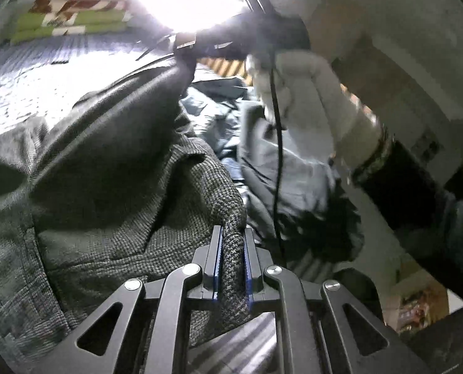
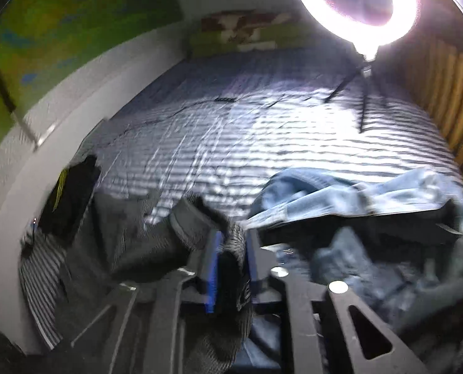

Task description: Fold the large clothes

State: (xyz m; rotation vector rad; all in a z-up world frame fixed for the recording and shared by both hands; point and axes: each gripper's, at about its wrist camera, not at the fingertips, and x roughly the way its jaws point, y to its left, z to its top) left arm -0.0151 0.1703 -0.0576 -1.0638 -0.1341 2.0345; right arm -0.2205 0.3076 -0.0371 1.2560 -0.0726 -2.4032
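Striped bedspread under a ring light; grey knit garment lifted off it.
Item: grey knit garment, held above the near end of the bed, one rolled edge pinched in my left gripper, another bunch in my right gripper; both sets of jaws pressed nearly together on the cloth. Beside it: heap of blue denim clothes, just to the right. Risks, as I judge them: thick knit slipping from a narrow pinch; hanging cloth dragging the denim along; uneven lift twisting the garment; my right glove cable snagging.
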